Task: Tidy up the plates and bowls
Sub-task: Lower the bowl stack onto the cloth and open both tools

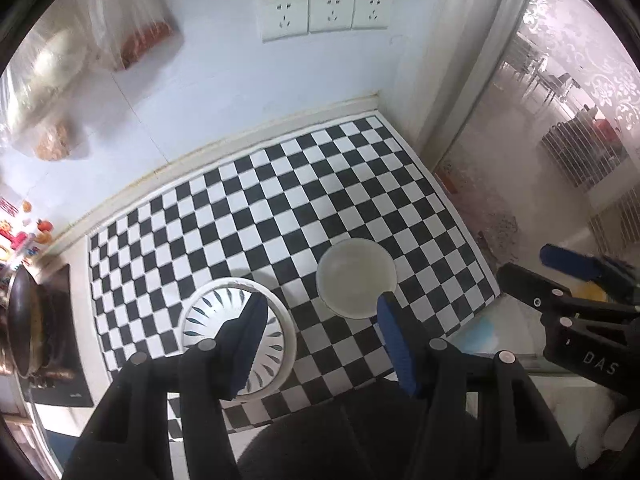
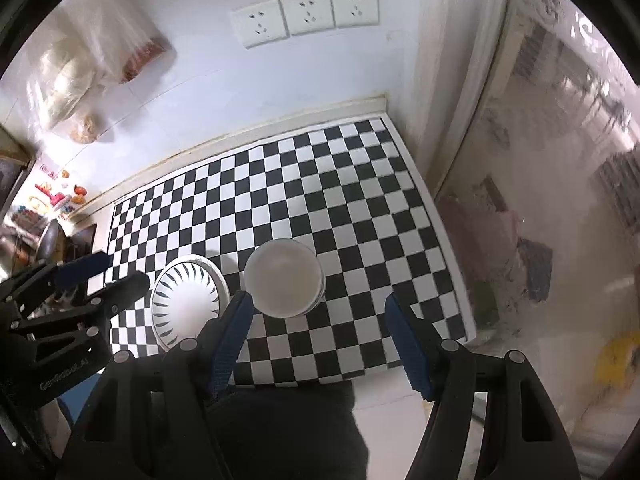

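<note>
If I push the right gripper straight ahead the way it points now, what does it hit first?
Most likely the plain white bowl, just beyond and between the open jaws of the right gripper. The patterned plate sits to its left, off the line. Depth is hard to judge through the fisheye.

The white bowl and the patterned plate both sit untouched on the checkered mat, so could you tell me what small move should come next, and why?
Probably lower the open right gripper toward the white bowl to take its rim. The bowl lies just ahead between its spread fingers, apart from the patterned plate, and the left gripper, also open, holds nothing.
</note>
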Motion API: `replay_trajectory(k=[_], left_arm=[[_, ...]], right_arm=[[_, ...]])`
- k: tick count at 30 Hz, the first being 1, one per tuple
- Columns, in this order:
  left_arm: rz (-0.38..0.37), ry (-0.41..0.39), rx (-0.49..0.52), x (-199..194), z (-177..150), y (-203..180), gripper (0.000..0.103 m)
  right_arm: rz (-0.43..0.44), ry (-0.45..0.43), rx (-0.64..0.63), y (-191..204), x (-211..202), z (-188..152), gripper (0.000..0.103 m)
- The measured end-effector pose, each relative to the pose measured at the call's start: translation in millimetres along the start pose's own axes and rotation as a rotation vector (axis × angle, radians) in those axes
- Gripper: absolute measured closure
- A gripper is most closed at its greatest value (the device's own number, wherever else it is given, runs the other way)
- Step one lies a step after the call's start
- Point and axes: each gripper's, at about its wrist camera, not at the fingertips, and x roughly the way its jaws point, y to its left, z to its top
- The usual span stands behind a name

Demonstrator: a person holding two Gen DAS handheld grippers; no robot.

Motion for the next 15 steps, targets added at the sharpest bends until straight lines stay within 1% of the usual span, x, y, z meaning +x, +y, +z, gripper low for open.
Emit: replay_trajectory(k=[5, 10, 15], left_arm=[[-0.007, 0.049, -0.036, 35.0, 6.4, 10.4, 0.049], [-0.009, 0.128, -0.084, 88.6, 10.9, 24.7, 0.049], [0.001, 0.203, -0.096, 137.3, 12.2, 31.9, 0.049]], right_arm=[[0.019, 0.032, 0.050, -10.5, 30.3, 5.0, 0.032], [0.012, 0.080, 0.085, -20.2, 74.8, 12.8, 0.032], [0.012, 0.148, 0.103, -27.6, 120.2, 13.7, 0.032]])
